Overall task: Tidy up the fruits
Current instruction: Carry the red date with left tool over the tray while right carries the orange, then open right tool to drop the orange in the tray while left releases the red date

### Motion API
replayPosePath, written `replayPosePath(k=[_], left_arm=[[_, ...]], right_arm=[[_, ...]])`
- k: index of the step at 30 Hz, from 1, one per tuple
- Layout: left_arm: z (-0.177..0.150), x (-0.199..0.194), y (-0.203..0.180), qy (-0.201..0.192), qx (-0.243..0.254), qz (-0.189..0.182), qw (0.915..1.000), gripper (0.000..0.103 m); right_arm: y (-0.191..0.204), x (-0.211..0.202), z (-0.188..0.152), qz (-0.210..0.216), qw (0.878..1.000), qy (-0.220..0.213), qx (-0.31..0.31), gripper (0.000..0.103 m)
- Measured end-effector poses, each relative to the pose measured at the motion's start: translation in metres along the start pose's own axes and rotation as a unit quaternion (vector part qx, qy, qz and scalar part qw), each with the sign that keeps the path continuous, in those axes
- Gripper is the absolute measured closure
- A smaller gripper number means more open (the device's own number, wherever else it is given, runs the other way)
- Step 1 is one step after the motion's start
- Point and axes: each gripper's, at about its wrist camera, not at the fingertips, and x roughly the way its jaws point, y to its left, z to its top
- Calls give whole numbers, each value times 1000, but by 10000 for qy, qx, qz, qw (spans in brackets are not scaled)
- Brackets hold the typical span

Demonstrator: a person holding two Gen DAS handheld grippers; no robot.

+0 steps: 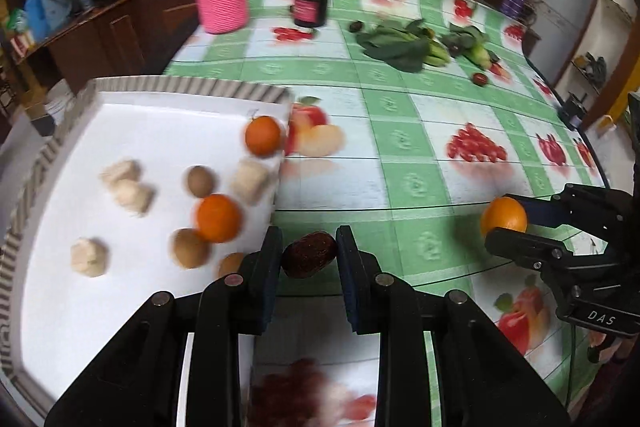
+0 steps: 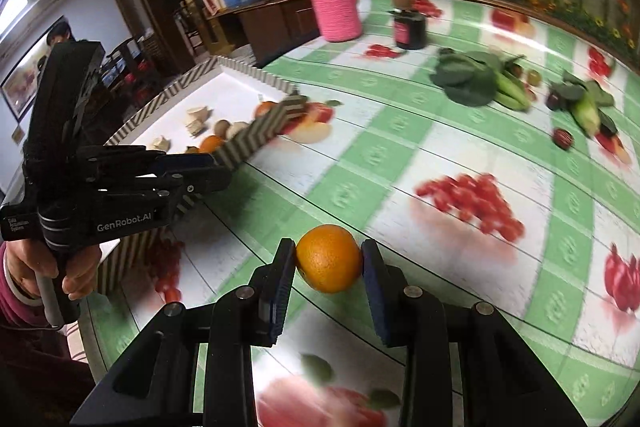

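Left gripper point(image 1: 308, 254): clenched on a date point(image 1: 309, 254), beside the tray point(image 1: 188, 89).
Right gripper point(image 2: 329, 259): clenched on an orange point(image 2: 329, 258), above the desk point(image 2: 400, 163).

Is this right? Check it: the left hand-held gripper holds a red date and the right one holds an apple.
Wrong on one point. The right hand-held gripper holds an orange, not an apple, as the right wrist view shows. The left hand-held gripper does hold the red date.
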Motion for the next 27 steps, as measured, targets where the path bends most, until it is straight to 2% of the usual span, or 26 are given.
replayPosePath(k=[2, 5, 8, 14, 23, 27], left_arm=[[-3, -5, 5, -19, -24, -29, 10000, 78], [-5, -15, 10, -202, 27, 242, 9995, 78], [-4, -24, 23, -236, -134, 131, 9995, 78], [-7, -33, 49, -343, -300, 316, 9985, 78], [-23, -31, 92, -193, -690, 625, 9955, 78], [-29, -28, 100, -133, -754, 755, 9942, 78]], right_arm=[[10, 6, 6, 45, 10000, 15, -67, 69], [24, 12, 16, 134, 9997, 19, -194, 69], [38, 16, 25, 210, 9993, 12, -325, 69], [61, 26, 42, 318, 9980, 21, -554, 69], [99, 54, 68, 449, 9944, 138, -950, 69], [112, 71, 79, 492, 9929, 203, -1065, 69]])
